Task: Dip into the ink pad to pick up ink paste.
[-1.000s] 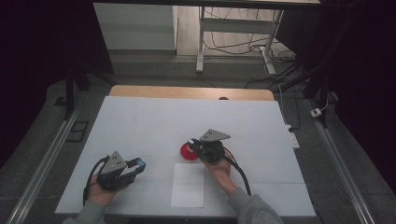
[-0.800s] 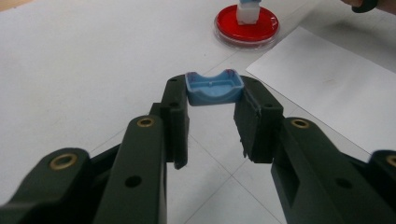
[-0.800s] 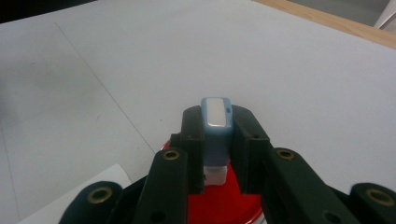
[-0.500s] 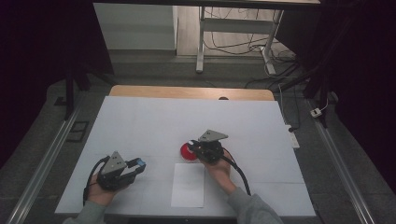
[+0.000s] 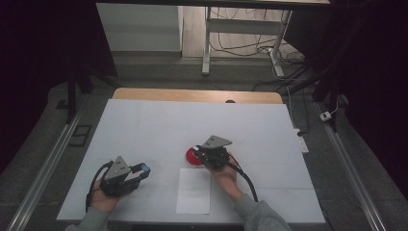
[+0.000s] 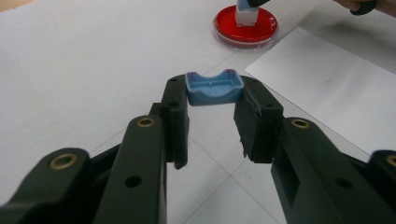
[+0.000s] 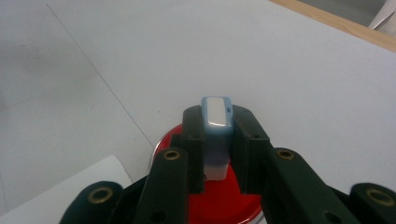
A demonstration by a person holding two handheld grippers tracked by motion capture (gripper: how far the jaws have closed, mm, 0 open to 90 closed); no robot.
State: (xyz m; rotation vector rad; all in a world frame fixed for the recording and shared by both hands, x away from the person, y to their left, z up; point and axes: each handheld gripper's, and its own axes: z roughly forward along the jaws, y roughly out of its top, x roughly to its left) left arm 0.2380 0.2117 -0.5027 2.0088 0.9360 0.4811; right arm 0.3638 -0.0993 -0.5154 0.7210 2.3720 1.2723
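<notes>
My left gripper (image 5: 142,169) rests near the table's front left, shut on a small blue cap (image 6: 214,88) with a curved top edge, held between its pads just above the table. My right gripper (image 5: 198,152) is at the table's middle, shut on a light blue and white stamp (image 7: 216,126). The stamp (image 6: 246,11) stands with its lower end on a round red ink pad (image 5: 191,158). In the right gripper view the red ink pad (image 7: 224,200) lies right under the jaws.
A white sheet of paper (image 5: 194,190) lies flat near the front edge, just in front of the ink pad and between the two hands. The white table top (image 5: 159,125) has a wooden strip (image 5: 192,95) along its far edge.
</notes>
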